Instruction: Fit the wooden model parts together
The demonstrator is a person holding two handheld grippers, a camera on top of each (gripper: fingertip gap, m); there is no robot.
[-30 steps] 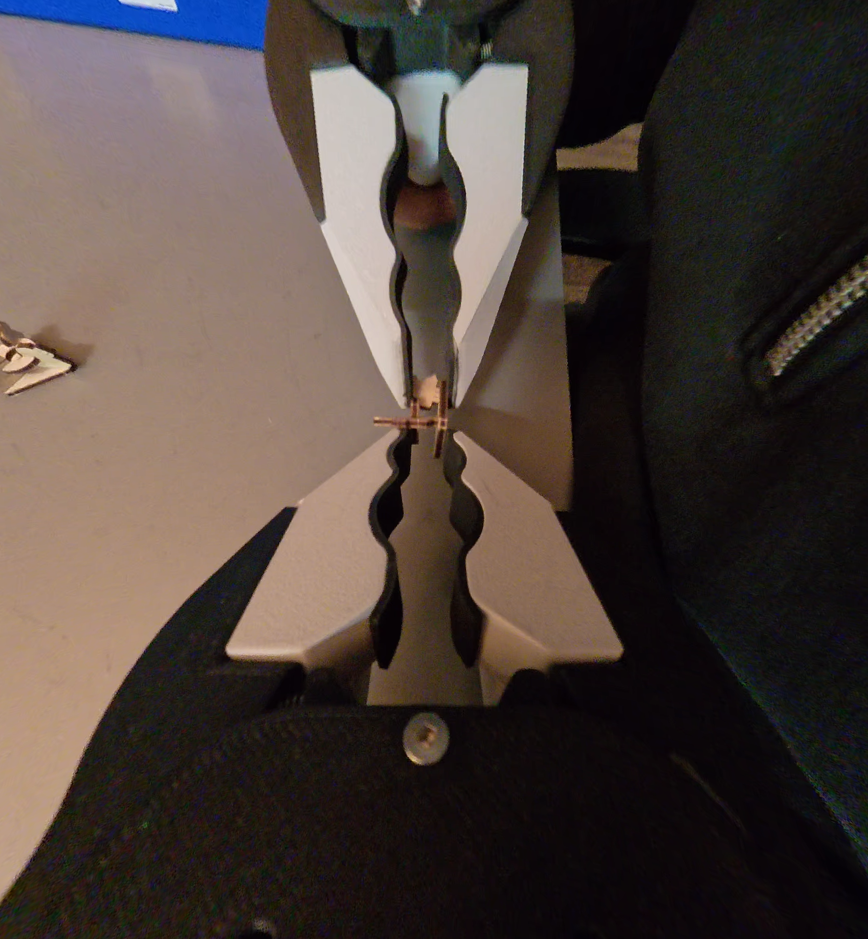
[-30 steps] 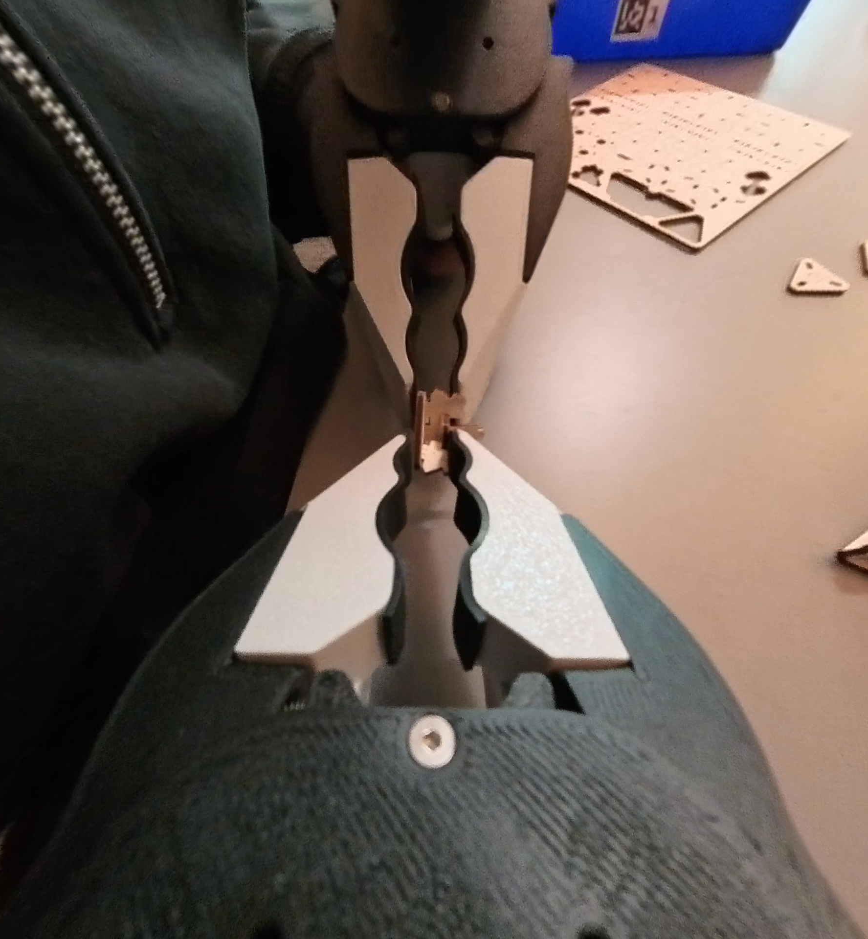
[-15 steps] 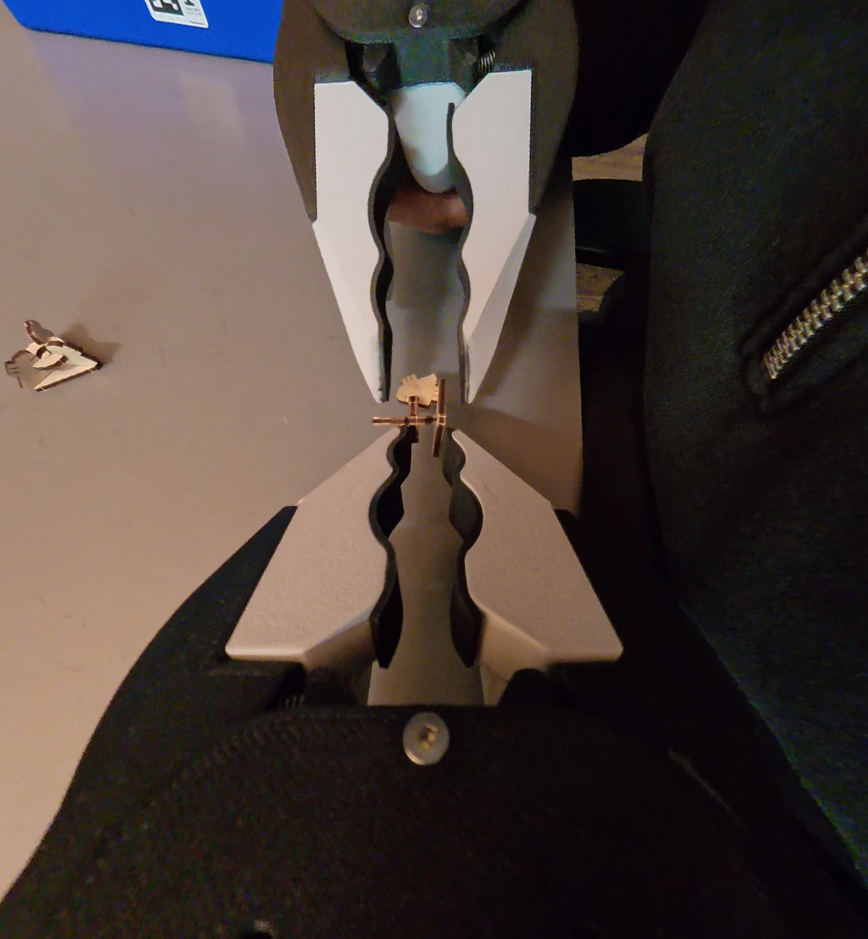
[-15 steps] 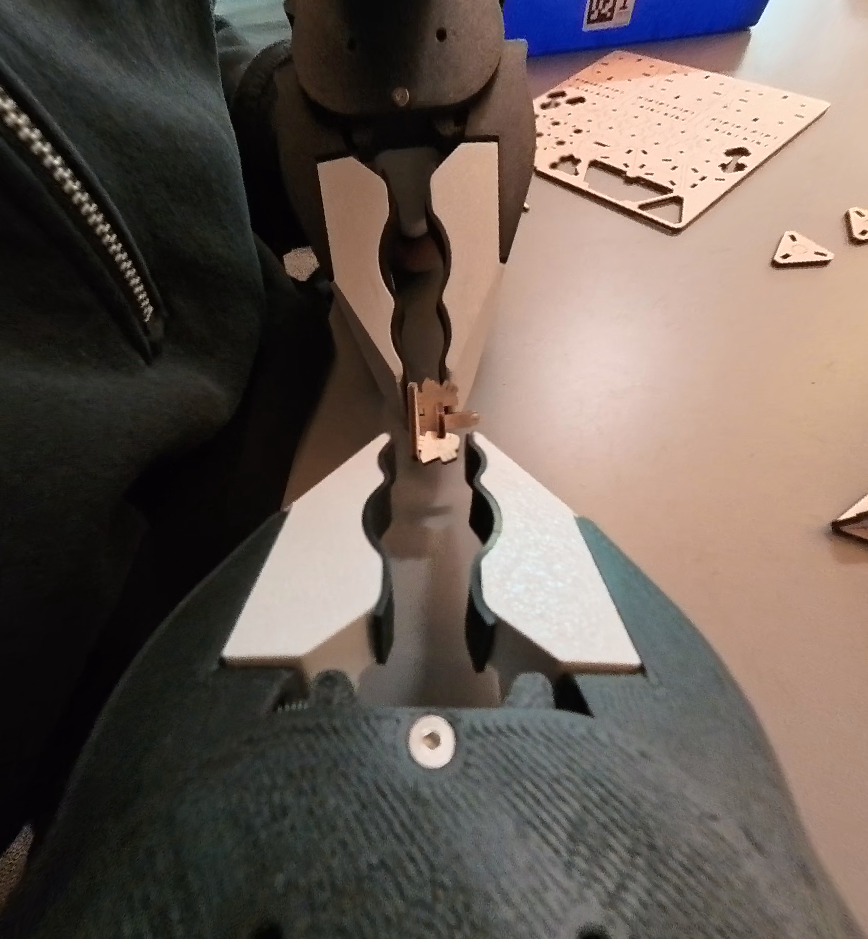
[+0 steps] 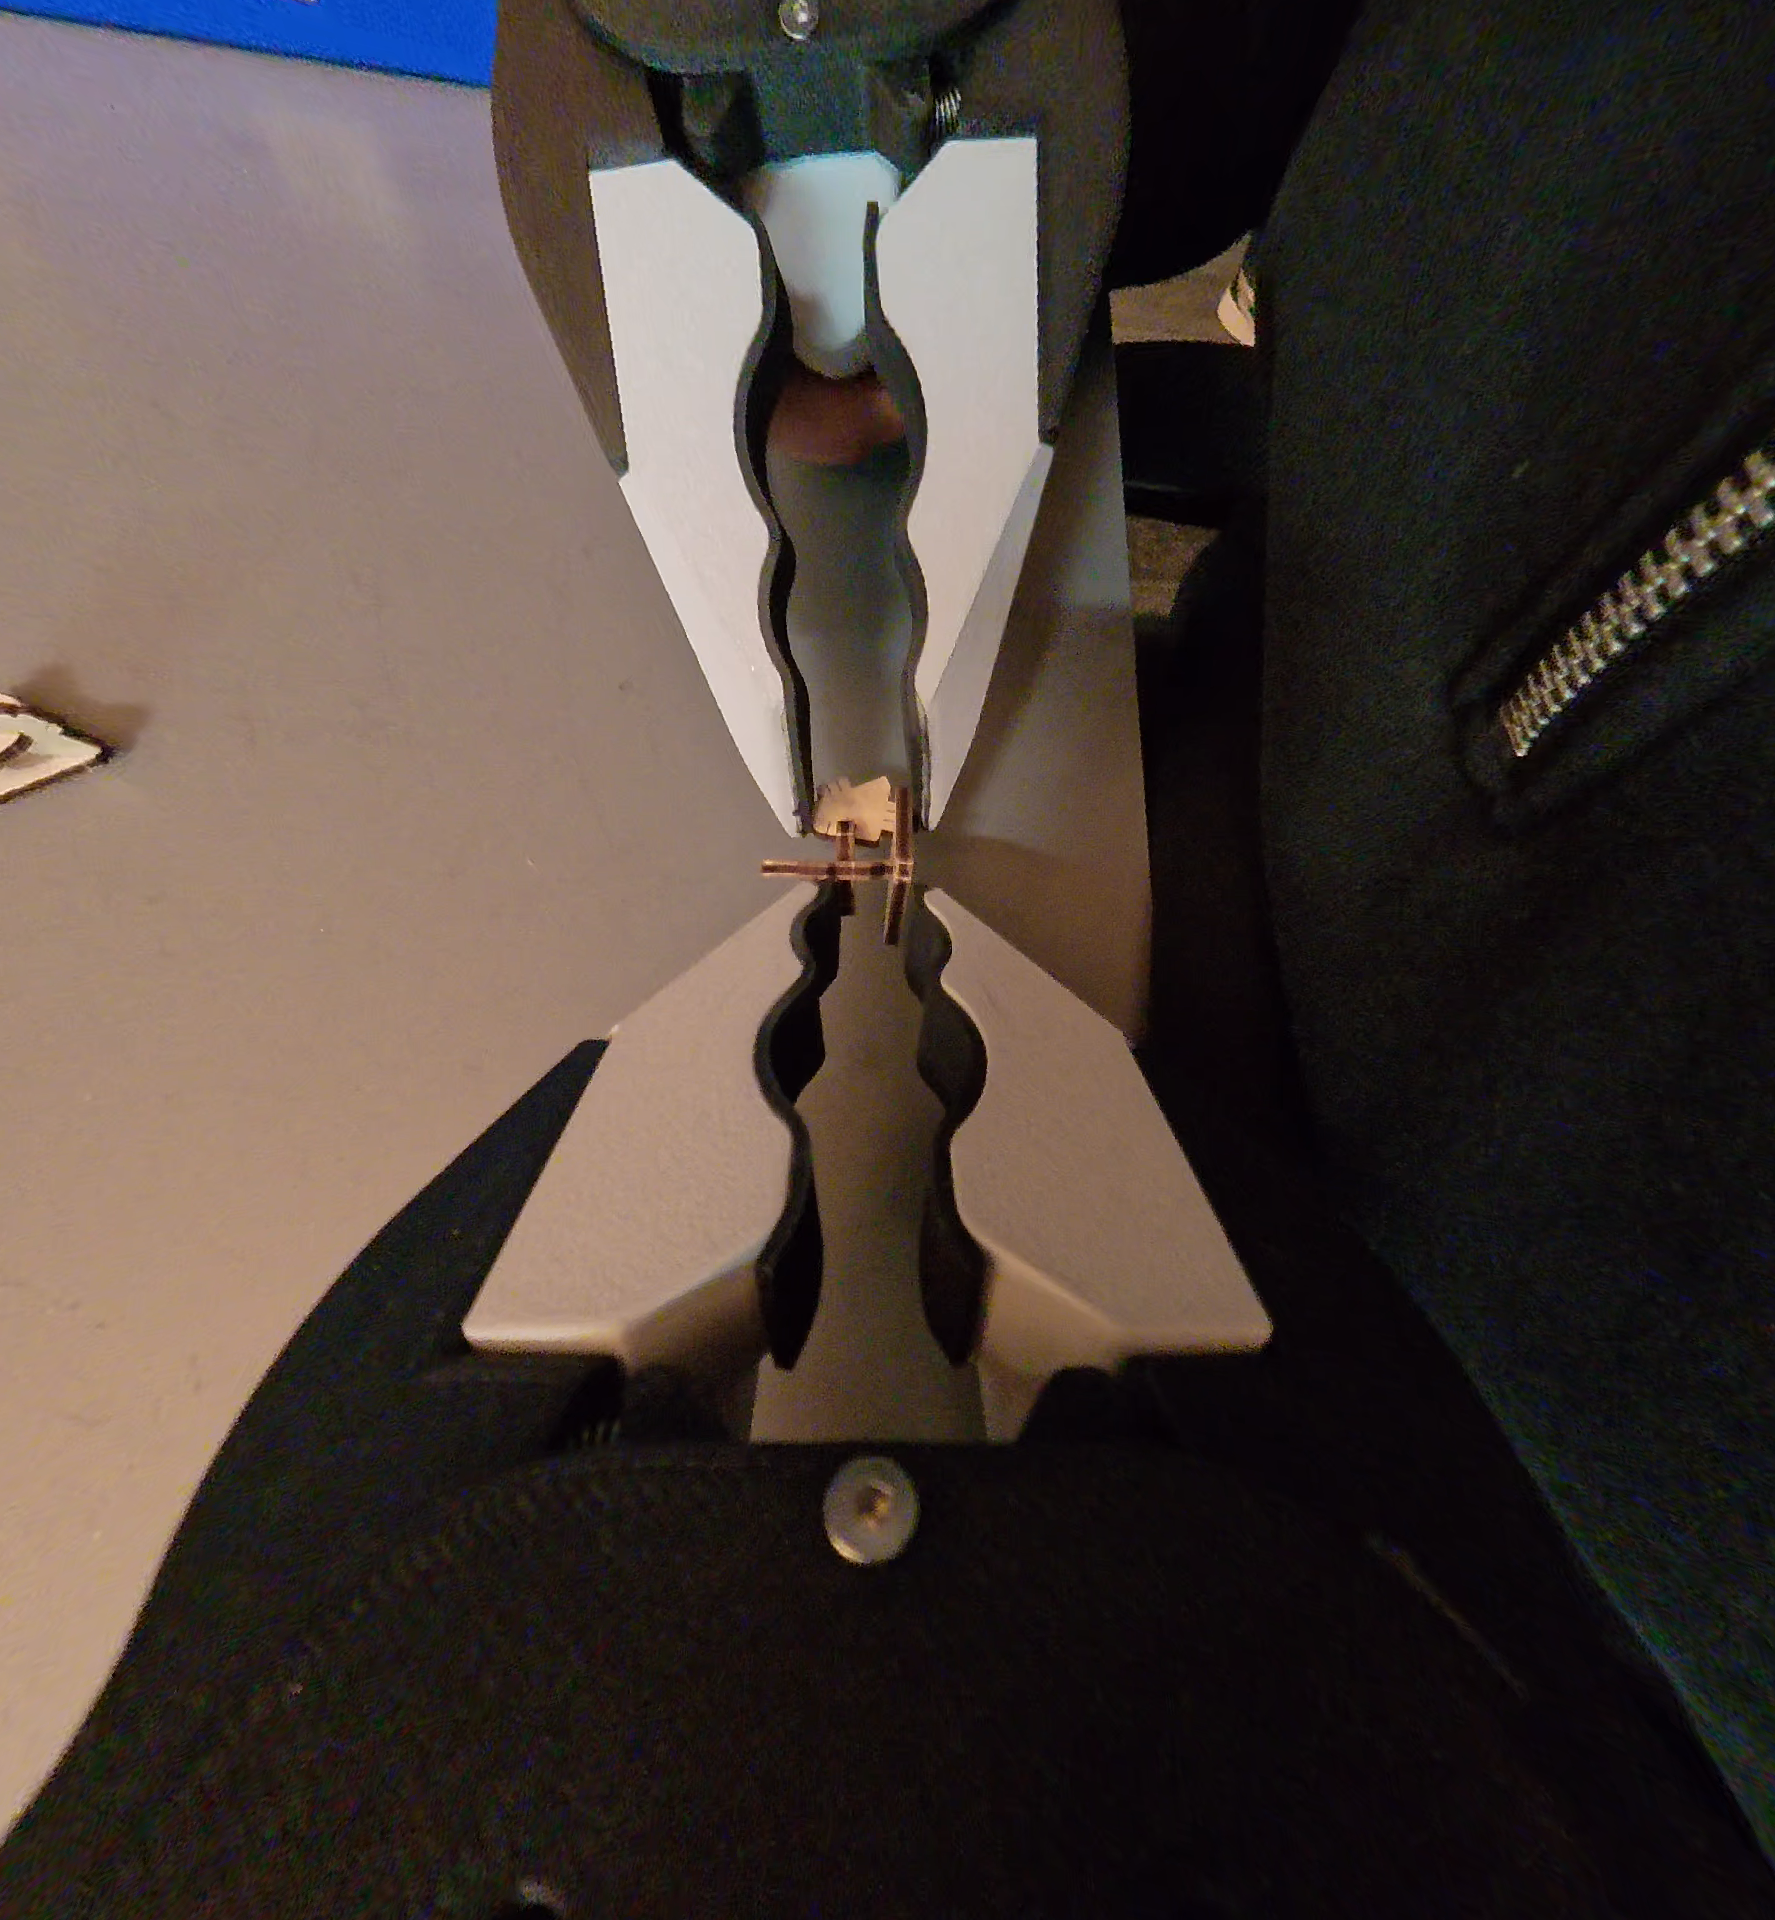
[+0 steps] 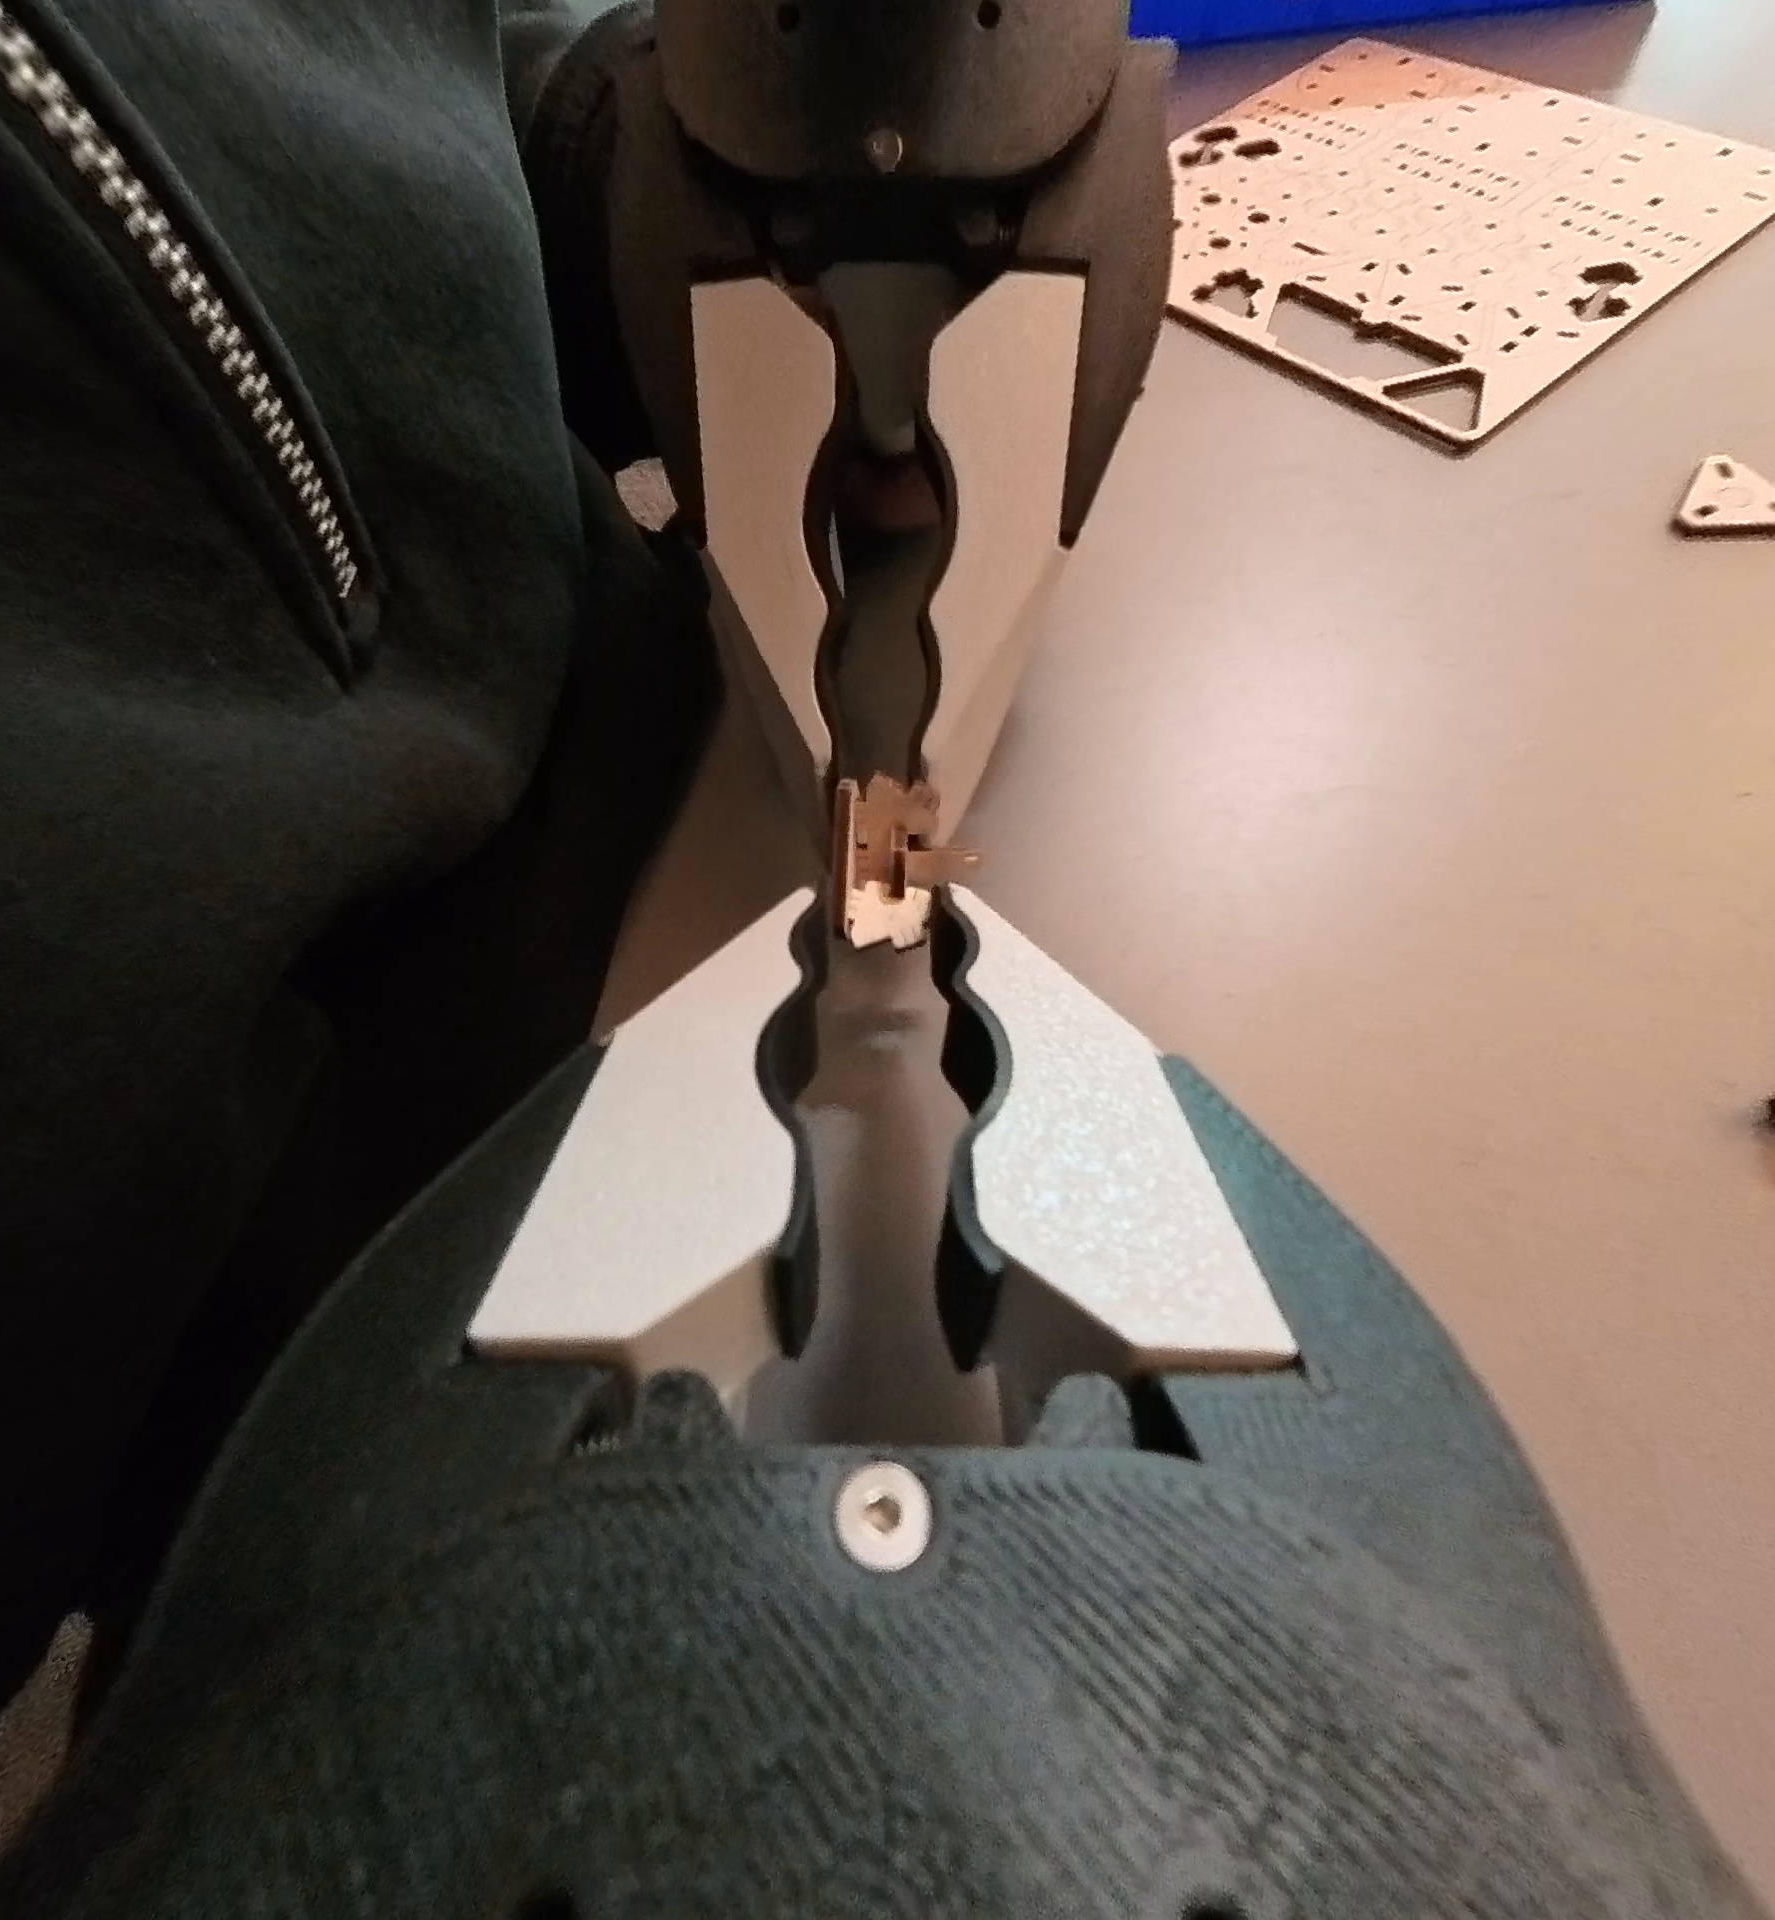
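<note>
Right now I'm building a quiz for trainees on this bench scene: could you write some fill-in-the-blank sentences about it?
1. The left tongs and right tongs face tip to tip at a small assembly made of ___.
2. The cut-out sheet lies near a box coloured ___.
3. The loose piece beside that sheet is shaped like a ___.
4. The dark jacket has a metal ___.
Missing words: wood, blue, triangle, zipper.

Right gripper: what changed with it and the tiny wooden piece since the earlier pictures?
The right gripper spread its fingers away from the small wooden piece, then narrowed them around it again. Whether they press on it now is unclear. The left gripper kept its pinch on the piece, and the wooden sheet stayed on the table.
</note>
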